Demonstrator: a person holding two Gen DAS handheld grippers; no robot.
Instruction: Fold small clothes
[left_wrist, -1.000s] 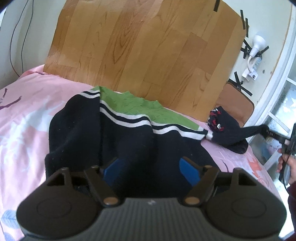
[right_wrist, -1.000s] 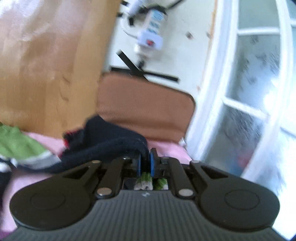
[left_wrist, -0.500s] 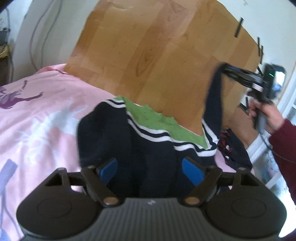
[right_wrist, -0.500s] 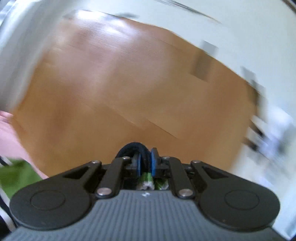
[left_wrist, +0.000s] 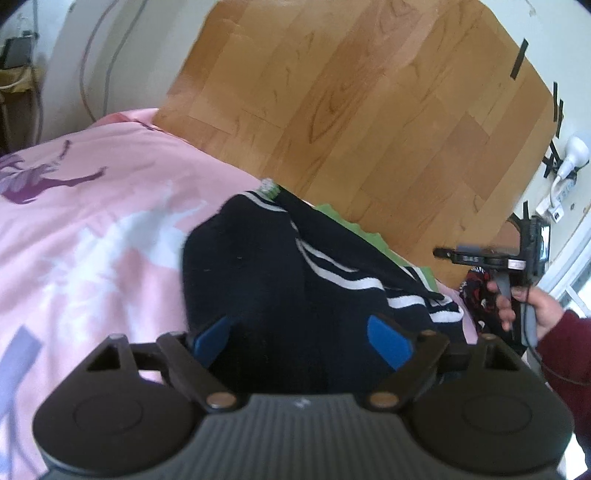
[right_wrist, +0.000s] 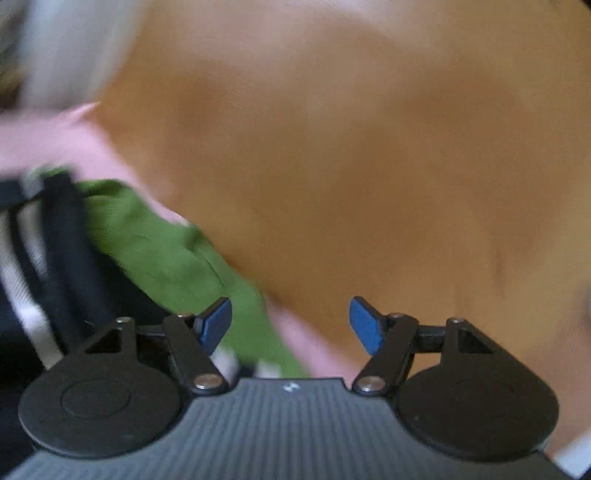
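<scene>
Navy sweater (left_wrist: 280, 295) with white stripes and a green panel lies on the pink printed bedsheet (left_wrist: 92, 236), its far edge close to the wooden board (left_wrist: 351, 110) that leans against the wall. One sleeve is folded across the body toward the far left. Left gripper (left_wrist: 301, 338) low over the near hem, blue fingers (left_wrist: 210, 334) wide apart and opening, dark knit between them but not pinched. Right gripper (right_wrist: 290, 325) at the sweater's right side, held by a hand (left_wrist: 532, 306) in a maroon sleeve; its fingers are opening, nothing gripped. Right wrist view blurred. A second dark garment (left_wrist: 476, 291) lies at far right.
</scene>
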